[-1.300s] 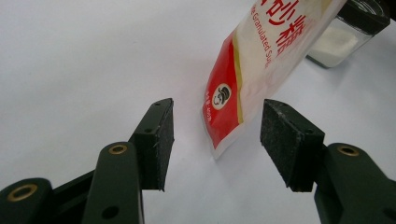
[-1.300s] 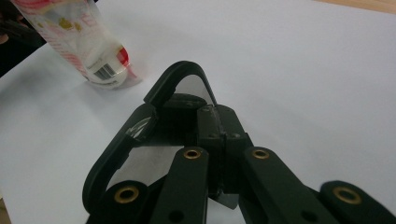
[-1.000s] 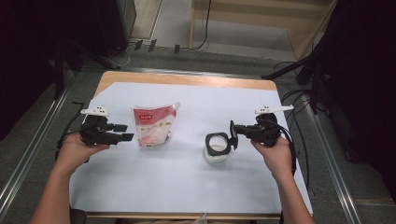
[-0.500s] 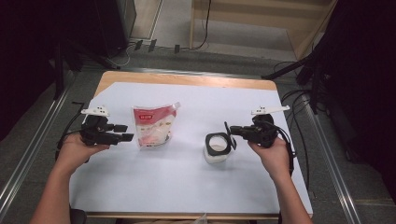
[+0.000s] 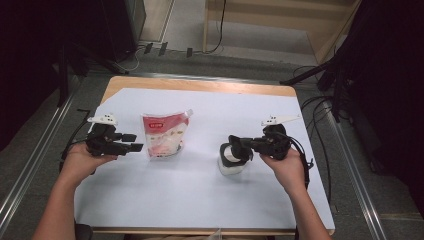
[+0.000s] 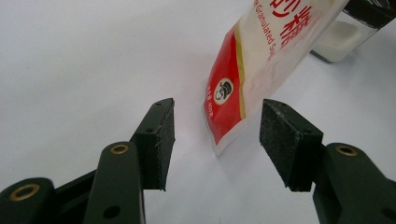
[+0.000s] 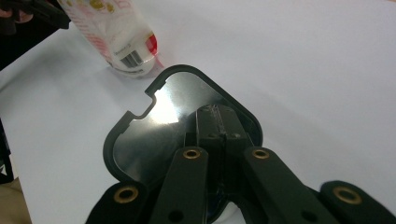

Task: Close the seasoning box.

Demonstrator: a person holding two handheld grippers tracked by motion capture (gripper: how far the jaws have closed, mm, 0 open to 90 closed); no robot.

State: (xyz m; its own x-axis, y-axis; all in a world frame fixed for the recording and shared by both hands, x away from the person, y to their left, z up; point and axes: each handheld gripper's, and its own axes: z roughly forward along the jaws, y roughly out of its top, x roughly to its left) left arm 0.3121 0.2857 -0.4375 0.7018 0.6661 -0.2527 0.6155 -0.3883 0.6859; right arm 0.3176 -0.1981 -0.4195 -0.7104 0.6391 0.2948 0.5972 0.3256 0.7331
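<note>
Black lid (image 7: 159, 126) pinched in the right gripper (image 5: 240, 145) over the jar (image 5: 231, 167) mid-counter, the left gripper (image 6: 215, 140) gapes at the sugar pouch (image 5: 164, 135); likely grasping next.

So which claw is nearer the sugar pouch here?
Left. The left claw sits open just beside the sugar pouch, whose corner lies between its pads without touching. The right claw is across the table, shut on a black lid over the jar.
</note>
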